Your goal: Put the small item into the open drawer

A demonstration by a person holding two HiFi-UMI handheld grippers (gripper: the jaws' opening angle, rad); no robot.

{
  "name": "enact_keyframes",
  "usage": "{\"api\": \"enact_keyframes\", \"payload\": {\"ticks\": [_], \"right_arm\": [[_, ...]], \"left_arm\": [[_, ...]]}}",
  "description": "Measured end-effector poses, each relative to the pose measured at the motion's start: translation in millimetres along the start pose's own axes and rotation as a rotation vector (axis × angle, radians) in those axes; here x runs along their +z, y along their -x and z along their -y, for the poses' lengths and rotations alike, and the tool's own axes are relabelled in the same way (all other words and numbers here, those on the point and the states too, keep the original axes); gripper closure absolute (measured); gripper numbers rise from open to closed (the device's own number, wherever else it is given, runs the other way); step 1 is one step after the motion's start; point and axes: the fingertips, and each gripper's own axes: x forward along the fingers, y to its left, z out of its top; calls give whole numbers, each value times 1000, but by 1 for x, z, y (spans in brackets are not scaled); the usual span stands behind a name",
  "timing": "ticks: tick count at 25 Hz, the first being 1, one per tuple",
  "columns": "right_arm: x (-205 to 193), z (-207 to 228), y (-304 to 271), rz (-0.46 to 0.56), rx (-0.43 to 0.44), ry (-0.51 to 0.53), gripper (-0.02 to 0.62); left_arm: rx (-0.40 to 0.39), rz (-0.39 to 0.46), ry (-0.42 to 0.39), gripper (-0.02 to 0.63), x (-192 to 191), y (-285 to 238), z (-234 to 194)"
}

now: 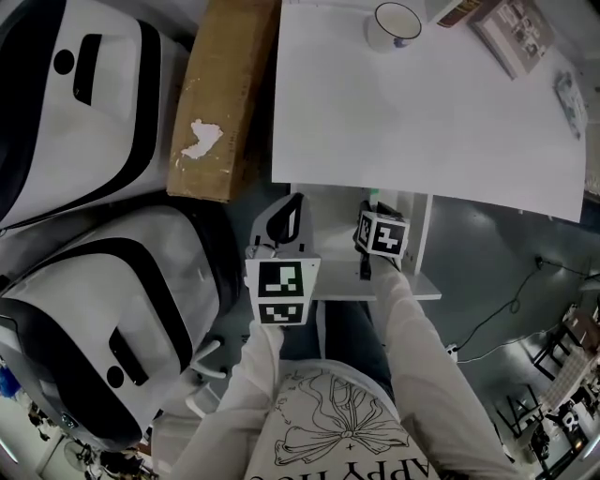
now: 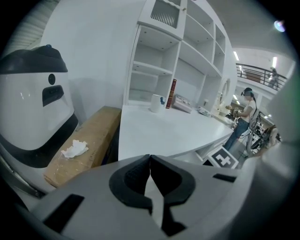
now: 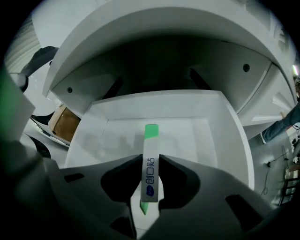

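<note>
A small flat packet (image 3: 150,161), white with blue print and green ends, is pinched upright between the jaws of my right gripper (image 3: 150,164). Its green top (image 3: 151,131) hangs over the open white drawer (image 3: 201,136), which is pulled out from under the desk and looks bare inside. In the head view, the right gripper (image 1: 373,204) reaches into that drawer (image 1: 419,246), with only a speck of green showing. My left gripper (image 1: 287,220) is beside it on the left, outside the drawer. Its jaws (image 2: 150,161) are shut with nothing between them and point across the desk top.
The white desk top (image 1: 422,112) carries a mug (image 1: 394,23) and books (image 1: 516,33) at its far edge. A cardboard box (image 1: 225,94) with a crumpled tissue (image 1: 202,139) leans at its left. Two white-and-black machine shells (image 1: 84,103) (image 1: 103,319) fill the left side. A person (image 2: 244,112) stands far off.
</note>
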Motion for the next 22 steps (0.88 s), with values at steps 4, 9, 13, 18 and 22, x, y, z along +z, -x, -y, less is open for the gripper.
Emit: {"api": "enact_keyframes", "payload": {"ticks": [4, 9, 13, 18, 22], "right_arm": [[6, -5, -2, 10, 17, 14, 483], [11, -10, 14, 47, 34, 10, 426], [16, -13, 45, 112, 43, -16, 436], [30, -19, 106, 218, 55, -19, 484], [53, -23, 167, 337, 64, -25, 514]], "left_arm": [[9, 0, 9, 600, -2, 2, -4], [18, 13, 12, 600, 3, 11, -6], [20, 40, 12, 600, 14, 22, -4], [13, 74, 7, 600, 33, 42, 7], [2, 125, 10, 600, 54, 63, 19]]}}
